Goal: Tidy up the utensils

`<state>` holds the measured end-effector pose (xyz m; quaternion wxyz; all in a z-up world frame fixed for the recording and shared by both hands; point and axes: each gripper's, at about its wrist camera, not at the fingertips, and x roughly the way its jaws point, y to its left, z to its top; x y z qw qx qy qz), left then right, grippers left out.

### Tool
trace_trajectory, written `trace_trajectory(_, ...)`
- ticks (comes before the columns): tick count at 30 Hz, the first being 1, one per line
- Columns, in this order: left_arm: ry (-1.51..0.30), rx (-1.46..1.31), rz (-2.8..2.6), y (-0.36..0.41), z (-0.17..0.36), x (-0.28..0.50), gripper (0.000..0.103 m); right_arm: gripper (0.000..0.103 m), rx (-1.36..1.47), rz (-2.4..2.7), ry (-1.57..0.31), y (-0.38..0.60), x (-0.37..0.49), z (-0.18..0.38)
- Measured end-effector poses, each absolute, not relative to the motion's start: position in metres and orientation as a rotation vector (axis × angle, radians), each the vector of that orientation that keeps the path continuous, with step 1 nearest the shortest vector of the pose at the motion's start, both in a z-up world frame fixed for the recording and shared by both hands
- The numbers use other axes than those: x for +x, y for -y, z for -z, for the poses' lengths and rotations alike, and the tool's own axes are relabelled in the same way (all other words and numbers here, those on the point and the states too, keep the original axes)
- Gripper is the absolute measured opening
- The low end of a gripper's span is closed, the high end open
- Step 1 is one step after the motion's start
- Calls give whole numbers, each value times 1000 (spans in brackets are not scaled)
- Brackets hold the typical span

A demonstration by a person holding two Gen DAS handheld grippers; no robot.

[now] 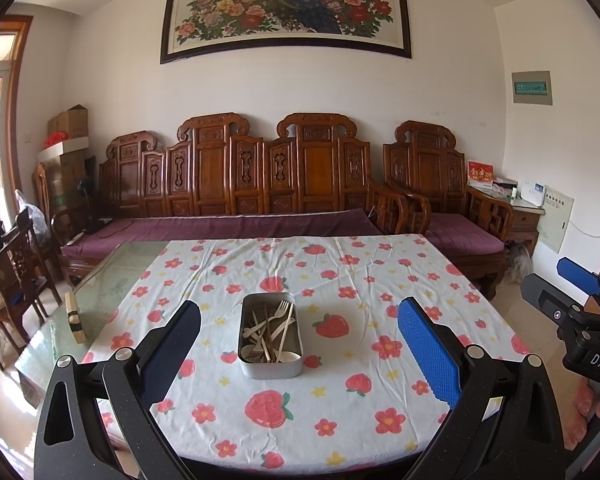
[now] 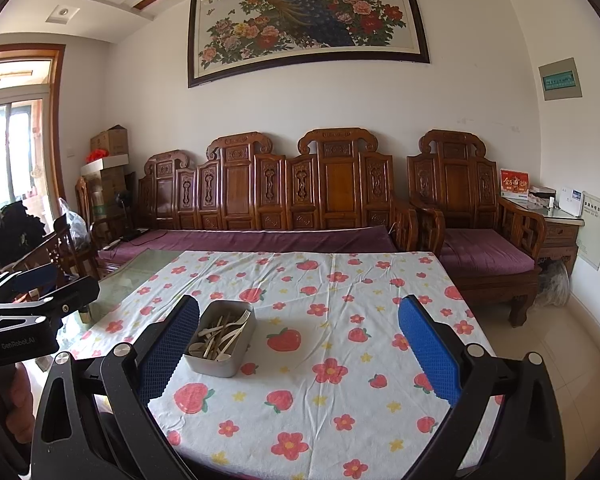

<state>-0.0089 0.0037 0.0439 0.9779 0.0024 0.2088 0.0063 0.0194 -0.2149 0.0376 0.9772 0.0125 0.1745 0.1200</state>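
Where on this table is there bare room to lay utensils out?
The strawberry-print tablecloth is bare right of the grey metal tin, and on its near side. Crowded only inside the tin, with piled pale forks and spoons.

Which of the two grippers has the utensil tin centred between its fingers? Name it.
The left gripper: the tin sits centred between its open fingers. The right gripper has the tin off beside one finger.

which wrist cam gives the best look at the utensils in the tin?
Left wrist. The tin sits centred between the open jaws, seen from above, so the forks and spoons separate clearly. Right wrist shows the same tin off to the left at an angle, beside one finger, utensils bunched together.
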Motion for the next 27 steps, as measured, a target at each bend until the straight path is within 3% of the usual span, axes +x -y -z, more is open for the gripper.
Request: trace_trajectory(27,-409,2,-2,-1,-42,-12,95,100,25,-243,-351,214,18,-38)
